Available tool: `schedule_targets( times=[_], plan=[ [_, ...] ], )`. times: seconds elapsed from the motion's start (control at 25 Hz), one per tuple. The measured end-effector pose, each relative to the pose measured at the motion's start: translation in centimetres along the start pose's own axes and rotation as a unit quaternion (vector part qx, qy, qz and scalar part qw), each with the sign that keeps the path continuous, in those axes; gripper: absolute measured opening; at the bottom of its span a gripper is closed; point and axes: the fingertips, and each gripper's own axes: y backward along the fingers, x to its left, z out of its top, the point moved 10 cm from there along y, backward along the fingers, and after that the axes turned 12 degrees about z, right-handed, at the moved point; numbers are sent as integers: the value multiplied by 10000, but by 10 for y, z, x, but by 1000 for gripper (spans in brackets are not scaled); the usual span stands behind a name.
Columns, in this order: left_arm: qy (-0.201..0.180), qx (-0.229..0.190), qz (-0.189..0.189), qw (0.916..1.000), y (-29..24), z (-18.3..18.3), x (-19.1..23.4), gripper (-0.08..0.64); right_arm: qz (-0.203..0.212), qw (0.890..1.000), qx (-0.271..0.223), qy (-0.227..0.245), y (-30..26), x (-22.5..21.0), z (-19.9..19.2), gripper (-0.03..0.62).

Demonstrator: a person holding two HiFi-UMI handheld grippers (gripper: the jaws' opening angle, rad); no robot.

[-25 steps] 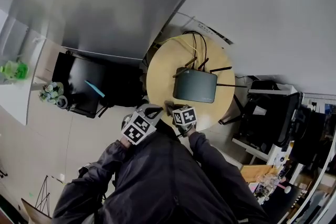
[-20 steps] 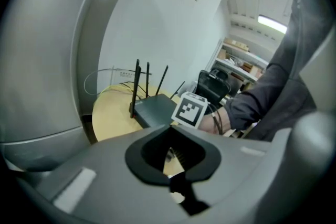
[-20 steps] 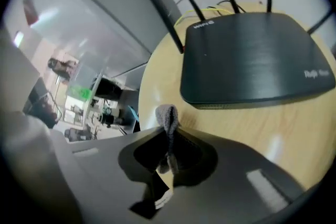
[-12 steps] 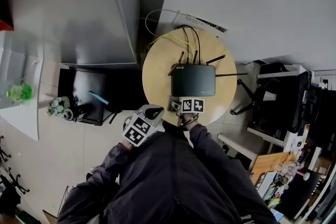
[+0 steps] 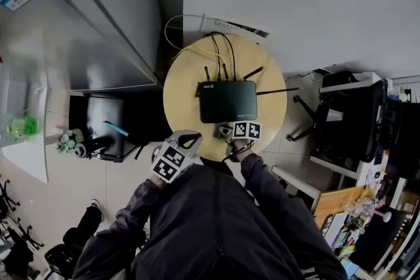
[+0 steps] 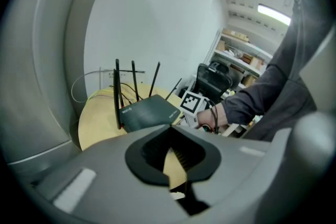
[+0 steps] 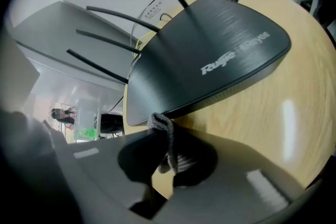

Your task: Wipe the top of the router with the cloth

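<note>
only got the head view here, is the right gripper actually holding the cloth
Observer: Yes. In the right gripper view, the right gripper has its jaws shut on a grey cloth.
Operator: is it on the router top yet
Observer: No. The cloth sits by the router's near edge, and the top is bare.
Operator: and the left one
Observer: The left gripper has its jaws together, with nothing between them.

The person wears a dark grey jacket [image 5: 216,226] with long sleeves reaching both tongs. The left gripper [image 5: 186,137] and right gripper [image 5: 222,133] are grey. Each carries a white cube [image 5: 168,162] with black square markers.
</note>
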Motion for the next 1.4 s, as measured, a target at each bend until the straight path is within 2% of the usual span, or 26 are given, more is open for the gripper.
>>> schedule_targets(
  times=[0.64, 0.8, 0.92, 1.08, 1.2, 1.4],
  plan=[
    [-58, 148, 189, 9997, -47, 33, -33, 0, 92, 9993, -254, -246, 67, -65, 24, 23],
    [-131, 7, 229, 9997, -58, 39, -39, 0, 106, 9990, -359, -258, 79, -78, 29, 23],
    [-122, 145, 193, 9996, -60, 44, -47, 0, -15, 9994, -12, 337, 84, -78, 34, 23],
    [-142, 164, 288, 9994, -59, 47, -54, 0, -228, 9863, 667, 1491, 97, -74, 44, 22],
    [-98, 140, 409, 9990, -56, 46, -56, 0, -507, 9761, 726, 1985, 115, -82, 61, 23],
    [-6, 150, 689, 9975, -50, 45, -61, 0, -1091, 9545, 469, 2734, 127, -91, 107, 23]
  ],
)
